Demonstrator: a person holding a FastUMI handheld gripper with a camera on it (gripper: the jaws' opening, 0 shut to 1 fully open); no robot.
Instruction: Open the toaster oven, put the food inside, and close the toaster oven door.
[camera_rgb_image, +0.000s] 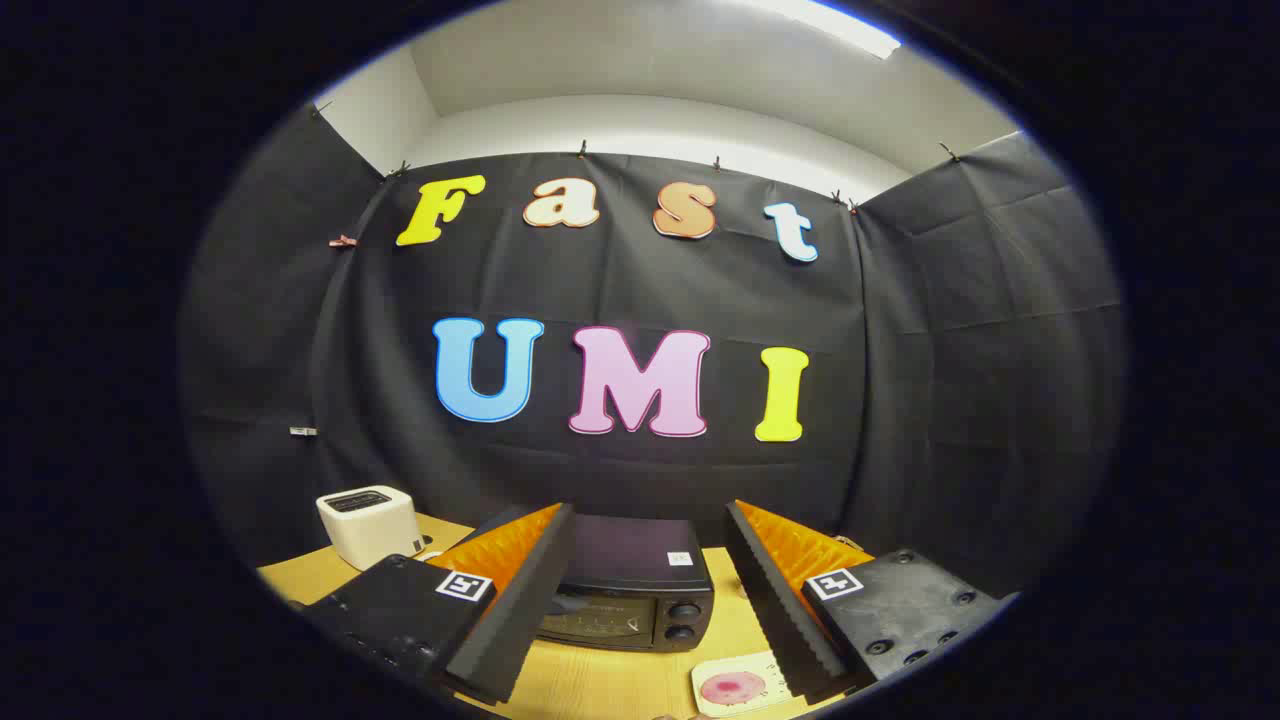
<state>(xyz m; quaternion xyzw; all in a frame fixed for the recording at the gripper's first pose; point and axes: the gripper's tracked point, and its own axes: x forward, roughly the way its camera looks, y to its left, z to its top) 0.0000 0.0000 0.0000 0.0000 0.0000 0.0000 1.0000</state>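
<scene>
A black toaster oven (640, 585) stands on the wooden table (600, 685), seen just ahead of and between my fingers, its door shut and two knobs at its right side. A pale plate (735, 685) with a pink round piece of food (733, 687) lies on the table in front of the oven, close beside my right finger. My gripper (650, 520) is open and held above the table, nothing between its fingers. The left finger (525, 590) covers the oven's left part.
A white pop-up toaster (368, 525) stands on the table left of the oven, beyond my left finger. The booth's black cloth wall rises right behind the oven and the toaster.
</scene>
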